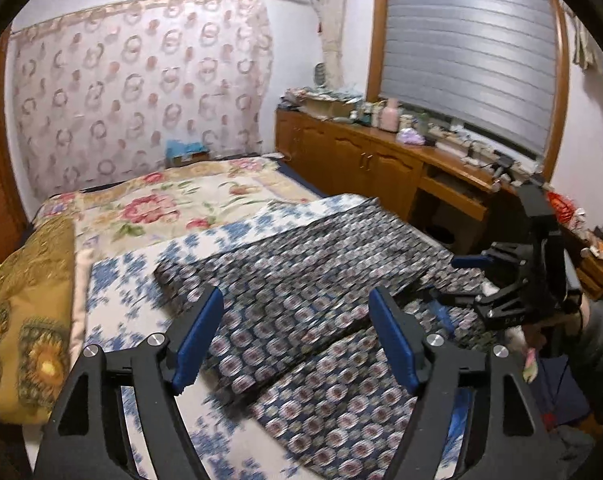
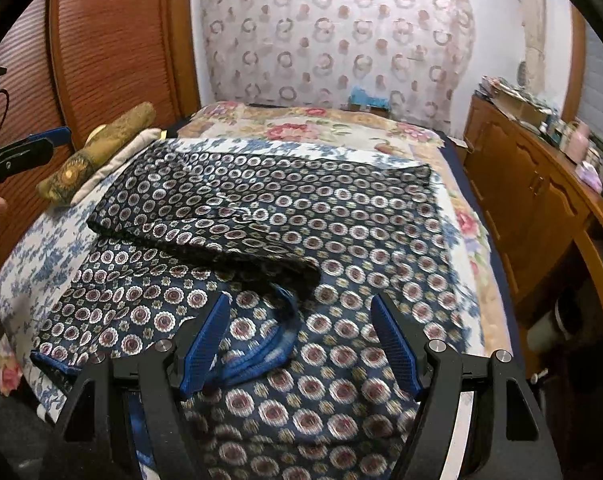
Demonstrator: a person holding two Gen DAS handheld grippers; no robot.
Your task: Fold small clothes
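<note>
Clothes first: one dark garment (image 2: 285, 216) with a ringed flower print lies spread on my bed (image 2: 341, 128), part of it folded back over the rest so a doubled slab sits on top of a single layer. It rests on a white sheet with blue flowers (image 1: 117, 280), which covers the near end of the bed; a cream quilt with pink flowers lies beyond it.

From the left wrist view I get the window blind (image 1: 469, 48), the long wooden counter (image 1: 381, 156) crowded with small things, and my right gripper (image 1: 457, 280) off to the right above the garment's edge. The right wrist view gives me instead the slatted wooden door (image 2: 101, 52), a gold cushion (image 2: 101, 148) at the bedside, and a blue strap or waistband (image 2: 269, 344) on the garment's near part, which the left view does not show.

My left gripper (image 1: 297, 340) stands open over the fold, nothing between its blue pads (image 1: 197, 340). My right gripper is open too, pads clear of the cloth below.
</note>
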